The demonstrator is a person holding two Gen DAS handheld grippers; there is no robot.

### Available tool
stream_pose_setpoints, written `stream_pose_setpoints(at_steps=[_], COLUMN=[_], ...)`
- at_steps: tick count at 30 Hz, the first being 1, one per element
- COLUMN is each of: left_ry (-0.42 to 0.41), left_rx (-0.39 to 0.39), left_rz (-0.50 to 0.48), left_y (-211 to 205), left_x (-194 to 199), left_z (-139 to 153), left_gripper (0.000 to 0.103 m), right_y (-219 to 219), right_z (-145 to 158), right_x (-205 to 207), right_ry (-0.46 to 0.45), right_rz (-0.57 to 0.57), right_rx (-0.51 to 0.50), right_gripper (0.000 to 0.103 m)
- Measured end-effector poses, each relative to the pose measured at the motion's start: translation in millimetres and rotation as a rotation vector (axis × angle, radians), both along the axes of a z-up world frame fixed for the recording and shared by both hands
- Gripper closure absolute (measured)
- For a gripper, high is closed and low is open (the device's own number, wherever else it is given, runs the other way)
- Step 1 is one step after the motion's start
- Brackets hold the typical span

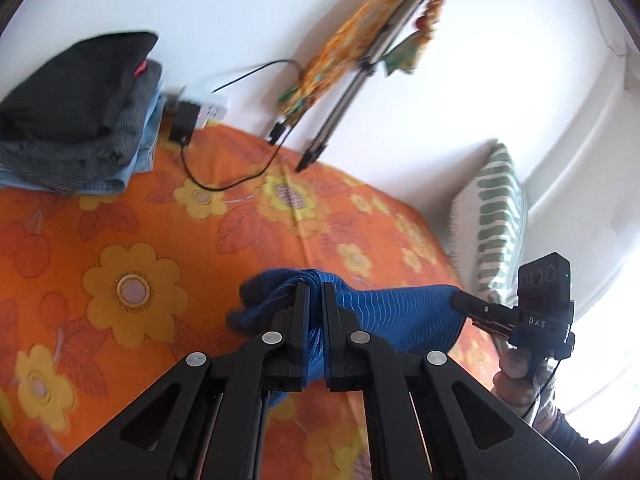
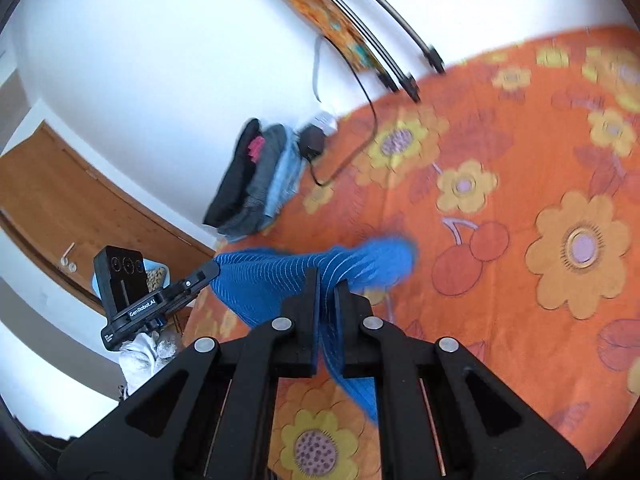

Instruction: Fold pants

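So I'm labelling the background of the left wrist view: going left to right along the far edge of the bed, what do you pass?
Stack of folded clothes → black power adapter → folding rack draped in orange cloth → green-and-white striped pillow.

Your left wrist camera looks down along its fingers, close over the orange bedspread [image 1: 160,220], toward the wall-side edge. Your right wrist camera faces likewise. Both share the clothes stack [image 1: 76,120] [image 2: 256,176] and blue pants [image 1: 400,312] [image 2: 272,280].
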State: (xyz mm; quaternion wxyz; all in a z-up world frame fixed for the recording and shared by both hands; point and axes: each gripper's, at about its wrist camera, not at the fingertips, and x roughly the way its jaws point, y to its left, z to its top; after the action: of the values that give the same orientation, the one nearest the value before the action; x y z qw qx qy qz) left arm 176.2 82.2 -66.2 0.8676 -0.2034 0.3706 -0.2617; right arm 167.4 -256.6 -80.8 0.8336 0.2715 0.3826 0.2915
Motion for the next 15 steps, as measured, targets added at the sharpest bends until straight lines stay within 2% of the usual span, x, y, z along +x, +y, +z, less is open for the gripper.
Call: stream_pose_setpoints(at_steps=[4,7,11,15], left_ry=[-0.009,0.002,0.065,0.149], left_rx=[-0.016,-0.025,-0.052,-0.059], left_rz=[-0.007,-0.011,-0.003,0.014], left_y=[1.8,2.1,6.0,11.2], left_x=[-30.6,-51.4,-75.9,-93.8], left_z=[14.8,21.0,19.4,9.5], left_gripper=[0.099,0.099,0.099,0.099], right_y=[-3.3,-2.1,0.4,3.4], right_z=[26.7,35.2,38.2,24.7], right_x=[-35.3,-57.6,-86.5,-104.6], right_ry=[-0.057,-0.067,-0.062,-0.015], right_rz=[0.019,0.036,0.060,0.086], right_rx=[-0.005,-0.013,-0.018,0.003], right_gripper=[0.097,0.097,0.097,0.097])
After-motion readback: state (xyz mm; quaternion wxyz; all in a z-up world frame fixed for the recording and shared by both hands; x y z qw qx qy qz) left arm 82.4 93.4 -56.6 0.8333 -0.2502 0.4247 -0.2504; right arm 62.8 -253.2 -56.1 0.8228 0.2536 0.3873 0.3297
